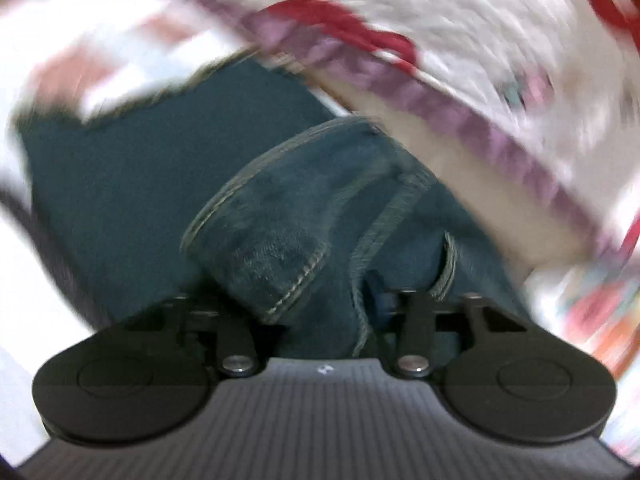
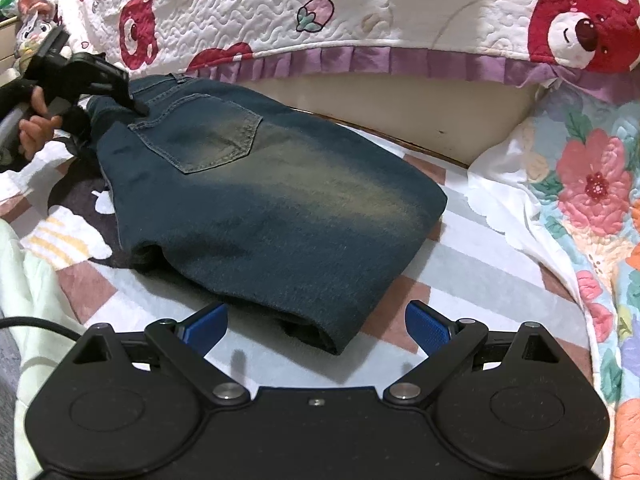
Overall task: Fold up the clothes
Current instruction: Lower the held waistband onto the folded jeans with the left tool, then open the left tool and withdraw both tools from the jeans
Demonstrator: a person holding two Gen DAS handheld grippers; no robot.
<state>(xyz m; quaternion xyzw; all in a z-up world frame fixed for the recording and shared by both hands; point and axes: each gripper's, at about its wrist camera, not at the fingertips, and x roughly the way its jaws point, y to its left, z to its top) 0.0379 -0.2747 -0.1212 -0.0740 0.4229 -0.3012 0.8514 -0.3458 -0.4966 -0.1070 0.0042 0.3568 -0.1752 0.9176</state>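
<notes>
Jeans (image 2: 256, 200) in left gripper (image 2: 136, 110); folded

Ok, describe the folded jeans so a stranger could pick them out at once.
Start at the white quilt printed with red bears and edged in a purple frill. Just below it, on the striped bedsheet, lies a dark blue folded jeans bundle. Its faded back pocket and plain denim set it apart from the patterned bedding around it.
</notes>
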